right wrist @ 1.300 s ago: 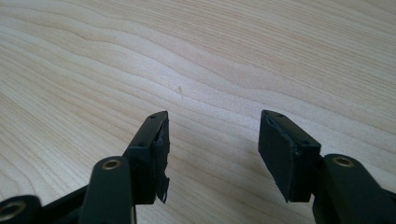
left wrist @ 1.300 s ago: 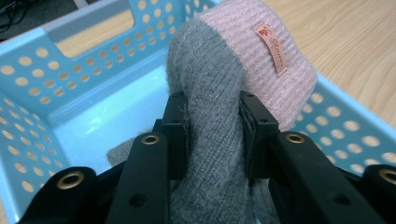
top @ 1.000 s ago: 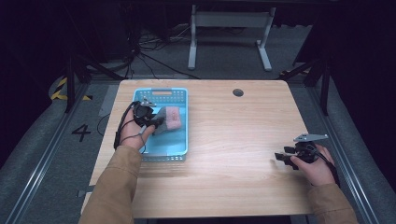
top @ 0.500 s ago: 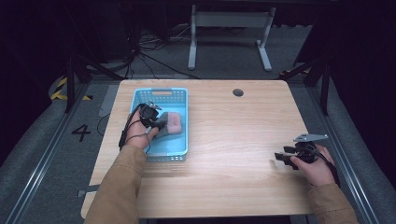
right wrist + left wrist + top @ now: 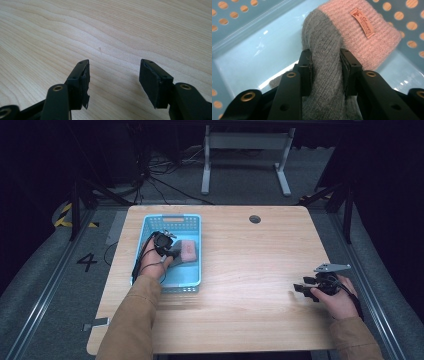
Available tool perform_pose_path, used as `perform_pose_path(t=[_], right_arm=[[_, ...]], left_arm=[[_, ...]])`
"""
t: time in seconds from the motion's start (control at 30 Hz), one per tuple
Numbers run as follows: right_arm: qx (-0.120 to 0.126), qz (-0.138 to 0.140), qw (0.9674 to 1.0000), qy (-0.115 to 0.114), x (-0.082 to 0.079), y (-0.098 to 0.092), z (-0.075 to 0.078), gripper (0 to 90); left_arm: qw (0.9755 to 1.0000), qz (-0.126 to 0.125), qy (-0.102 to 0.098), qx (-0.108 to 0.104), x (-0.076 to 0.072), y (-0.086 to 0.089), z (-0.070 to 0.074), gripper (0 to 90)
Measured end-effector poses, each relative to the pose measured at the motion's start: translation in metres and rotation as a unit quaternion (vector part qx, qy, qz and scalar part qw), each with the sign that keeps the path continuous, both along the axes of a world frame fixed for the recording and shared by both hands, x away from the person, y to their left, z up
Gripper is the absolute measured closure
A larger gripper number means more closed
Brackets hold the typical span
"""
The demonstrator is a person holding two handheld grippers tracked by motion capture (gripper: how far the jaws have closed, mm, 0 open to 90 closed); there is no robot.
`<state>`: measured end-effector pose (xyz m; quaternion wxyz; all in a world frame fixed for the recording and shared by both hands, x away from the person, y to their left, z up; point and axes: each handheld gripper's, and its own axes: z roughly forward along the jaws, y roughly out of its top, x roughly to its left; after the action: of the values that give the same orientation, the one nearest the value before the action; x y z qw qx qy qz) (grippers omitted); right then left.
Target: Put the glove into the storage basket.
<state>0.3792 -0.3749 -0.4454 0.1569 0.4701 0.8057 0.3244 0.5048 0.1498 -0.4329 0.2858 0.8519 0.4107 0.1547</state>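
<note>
The left tongs [image 5: 174, 254] carried the sock [image 5: 186, 251] lower into the basket [image 5: 172, 220].

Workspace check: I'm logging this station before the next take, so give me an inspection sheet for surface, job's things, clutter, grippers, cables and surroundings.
Surface: wooden table, round grommet hole near the far edge.
Job's things: grey and pink knitted sock with a sewn label, inside the blue perforated basket.
Clutter: nothing seen.
Grippers: left gripper closed on the sock's grey part, fingers pressing both sides; right gripper open, nothing between its fingers, low over bare wood.
Cables: black cable trailing from the left gripper; loose cables on the floor beyond.
Surroundings: dark room, floor rails, a grey stand.
</note>
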Motion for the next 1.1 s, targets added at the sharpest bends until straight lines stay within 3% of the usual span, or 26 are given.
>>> perform_pose_path(t=[0.43,0.57,0.7,0.8,1.1], right_arm=[[0.003,0.001,1.0,-0.001,0.0,-0.001,0.001,42.2],[0.003,0.003,1.0,-0.003,0.0,0.0,0.001,42.2],[0.004,0.004,1.0,-0.002,0.0,0.001,0.002,42.2],[0.004,0.006,1.0,-0.005,0.001,0.004,0.003,42.1],[0.005,0.019,0.9998,-0.009,0.006,0.013,0.007,42.1]], left_arm=[[1.0,0.005,-0.003,-0.008,0.004,-0.001,-0.006,64.2],[0.9994,0.028,-0.019,-0.007,0.004,-0.001,-0.007,48.8],[0.998,0.032,-0.048,-0.028,0.001,-0.001,-0.004,37.0],[0.9966,0.032,-0.067,-0.036,-0.003,-0.003,0.002,34.0],[0.9933,0.018,-0.086,-0.075,-0.025,-0.013,0.033,35.6]])
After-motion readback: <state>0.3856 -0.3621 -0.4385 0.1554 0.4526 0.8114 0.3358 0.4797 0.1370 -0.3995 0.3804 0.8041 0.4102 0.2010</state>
